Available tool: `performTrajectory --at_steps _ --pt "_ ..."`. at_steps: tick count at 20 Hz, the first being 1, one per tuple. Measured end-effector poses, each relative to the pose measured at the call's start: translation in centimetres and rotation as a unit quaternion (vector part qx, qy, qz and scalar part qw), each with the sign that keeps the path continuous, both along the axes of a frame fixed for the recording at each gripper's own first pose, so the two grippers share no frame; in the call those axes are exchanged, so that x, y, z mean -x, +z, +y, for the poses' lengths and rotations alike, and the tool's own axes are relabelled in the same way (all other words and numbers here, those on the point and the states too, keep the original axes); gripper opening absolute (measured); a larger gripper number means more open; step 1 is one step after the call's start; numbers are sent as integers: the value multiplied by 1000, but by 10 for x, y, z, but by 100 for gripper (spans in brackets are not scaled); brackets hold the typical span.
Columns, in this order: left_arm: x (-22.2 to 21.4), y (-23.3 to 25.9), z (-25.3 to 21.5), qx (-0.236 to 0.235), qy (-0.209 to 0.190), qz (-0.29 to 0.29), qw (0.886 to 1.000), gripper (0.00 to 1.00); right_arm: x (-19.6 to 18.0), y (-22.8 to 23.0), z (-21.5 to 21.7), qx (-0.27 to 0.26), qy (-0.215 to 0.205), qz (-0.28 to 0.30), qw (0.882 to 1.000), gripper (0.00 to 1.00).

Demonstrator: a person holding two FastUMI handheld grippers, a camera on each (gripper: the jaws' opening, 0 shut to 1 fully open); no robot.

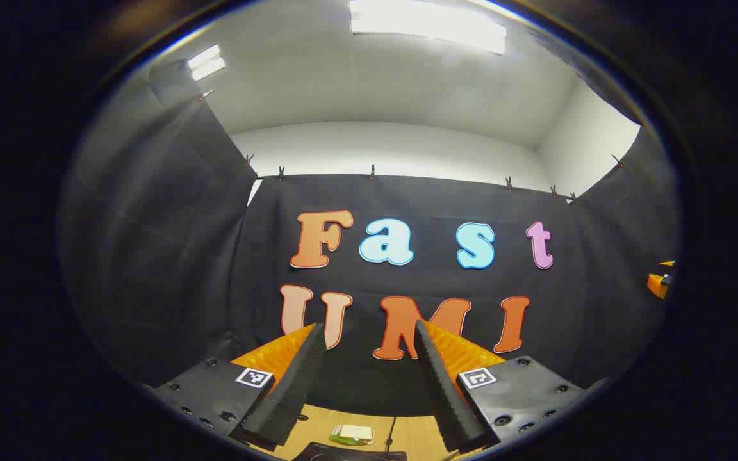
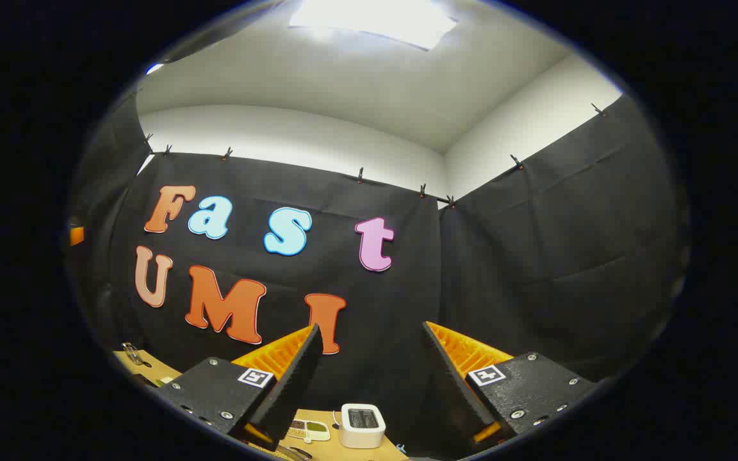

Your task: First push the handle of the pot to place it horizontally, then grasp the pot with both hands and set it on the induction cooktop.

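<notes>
Left gripper point(image 1: 369, 333) is raised above the table point(image 1: 318, 422), jaws wide, holding nothing. Right gripper point(image 2: 372, 336) likewise, wide and empty. A white toaster point(image 2: 362, 424) stands on the table below it. The pot's position cannot be told.

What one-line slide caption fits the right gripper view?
Right gripper open and empty, raised toward the booth wall, above a white toaster.

My right gripper point(image 2: 369, 371) raised, jaws apart, nothing between | white toaster point(image 2: 362, 424) on wooden table point(image 2: 327, 448) below | ceiling light point(image 2: 372, 19) overhead
</notes>
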State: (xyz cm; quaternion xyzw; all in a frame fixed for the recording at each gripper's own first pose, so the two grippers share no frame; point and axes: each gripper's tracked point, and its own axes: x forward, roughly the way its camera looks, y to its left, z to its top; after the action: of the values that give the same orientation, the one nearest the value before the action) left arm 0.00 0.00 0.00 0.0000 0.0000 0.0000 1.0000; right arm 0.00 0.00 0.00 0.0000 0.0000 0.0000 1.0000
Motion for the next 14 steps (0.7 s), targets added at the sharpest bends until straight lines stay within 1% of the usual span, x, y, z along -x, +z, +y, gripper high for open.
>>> performTrajectory --at_steps 1,2,3,4,5,6,7,8,9,10,14 --pt "1 1 0 -2 4 -1 1000 90 -1 -2 0 2 2 0 1000 97" --pt "4 2 1 -5 7 0 1000 90 -3 -3 0 5 2 -2 1000 97" --pt "4 2 0 -8 10 -1 1000 90 -4 -4 -2 9 1 -2 1000 95" --pt "5 4 -1 -11 11 -1 1000 94 -4 -5 -1 11 2 -3 1000 97" --pt "6 5 -2 -12 11 -2 1000 90 -3 -5 -1 11 4 -2 1000 95" --pt "5 5 -5 -12 10 -2 1000 90 -3 -5 0 11 7 -2 1000 95" --pt "3 5 -8 -11 8 -2 1000 90 -3 -5 -1 12 8 -2 1000 97" --pt "3 4 -10 -11 5 -1 1000 91 -3 -4 -2 14 9 -2 1000 95" --pt "3 4 -11 -11 2 -2 1000 92 -3 -4 -1 16 9 -2 1000 97" --pt "3 5 -15 -13 -1 -3 1000 93 -3 -4 -2 18 7 -2 1000 95" --pt "-1 6 -28 -14 -14 -12 1000 94 -3 -4 -2 18 3 0 1000 95"
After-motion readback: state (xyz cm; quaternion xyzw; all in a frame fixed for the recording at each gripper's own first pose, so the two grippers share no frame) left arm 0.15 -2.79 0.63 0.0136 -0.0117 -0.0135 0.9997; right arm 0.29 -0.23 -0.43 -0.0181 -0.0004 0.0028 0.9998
